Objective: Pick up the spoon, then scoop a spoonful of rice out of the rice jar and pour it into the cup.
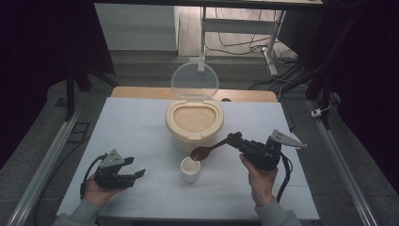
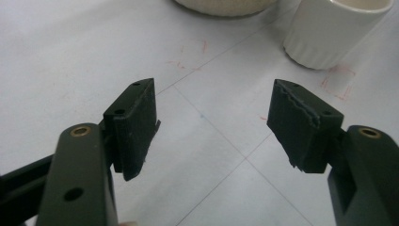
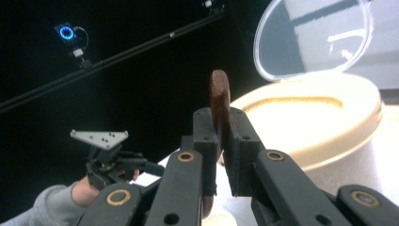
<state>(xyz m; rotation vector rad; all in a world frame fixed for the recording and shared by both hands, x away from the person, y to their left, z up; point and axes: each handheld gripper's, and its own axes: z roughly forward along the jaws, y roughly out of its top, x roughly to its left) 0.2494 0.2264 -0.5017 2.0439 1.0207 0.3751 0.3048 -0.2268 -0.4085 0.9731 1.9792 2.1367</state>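
Observation:
A cream rice container (image 1: 194, 123) stands at the table's middle, its clear lid (image 1: 195, 81) tipped up behind it and pale grain inside. My right gripper (image 1: 234, 139) is shut on the handle of a brown wooden spoon (image 1: 207, 149), whose bowl hangs just over a small white cup (image 1: 190, 170). The right gripper view has the spoon (image 3: 219, 101) edge-on between the pressed jaws of the right gripper (image 3: 221, 136), with the container (image 3: 329, 132) beyond. My left gripper (image 1: 134, 167) rests low at the left, open and holding nothing. In its own view the left gripper (image 2: 214, 117) points towards the cup (image 2: 329, 28).
The white table top (image 1: 141, 122) carries faint red marks and thin lines (image 2: 188, 56). Metal rails run along both sides. A desk frame and cables stand on the floor behind the table. The other hand with its gripper (image 3: 108, 162) is seen far off in the right gripper view.

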